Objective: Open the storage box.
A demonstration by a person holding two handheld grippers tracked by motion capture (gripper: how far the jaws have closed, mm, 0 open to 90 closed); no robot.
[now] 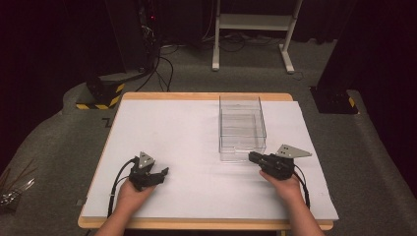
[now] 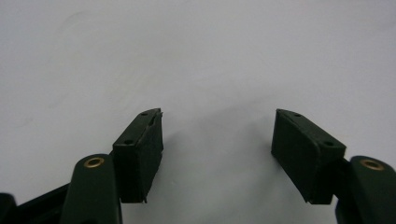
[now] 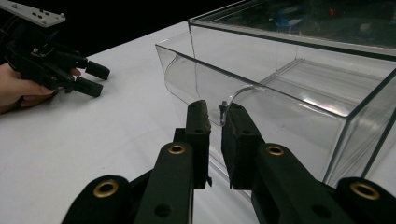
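At the clear rectangular plastic box's (image 1: 242, 128) near front wall, right gripper (image 3: 215, 122) pinched its curved lip; left gripper (image 1: 158, 175) lay well apart, open, empty.

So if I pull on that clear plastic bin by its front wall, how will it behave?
The clear rectangular plastic bin looks empty and thin-walled, so probably light and rigid; it should slide easily on the smooth white table cover. The right gripper pinches only the curved front lip, so the glossy wall may slip, or the bin may tip towards you if lifted.

You see a clear plastic bin (image 1: 242, 129) at twelve o'clock, a white table sheet (image 1: 187, 147), black grippers, and yellow-black hazard stripes (image 1: 101, 105).
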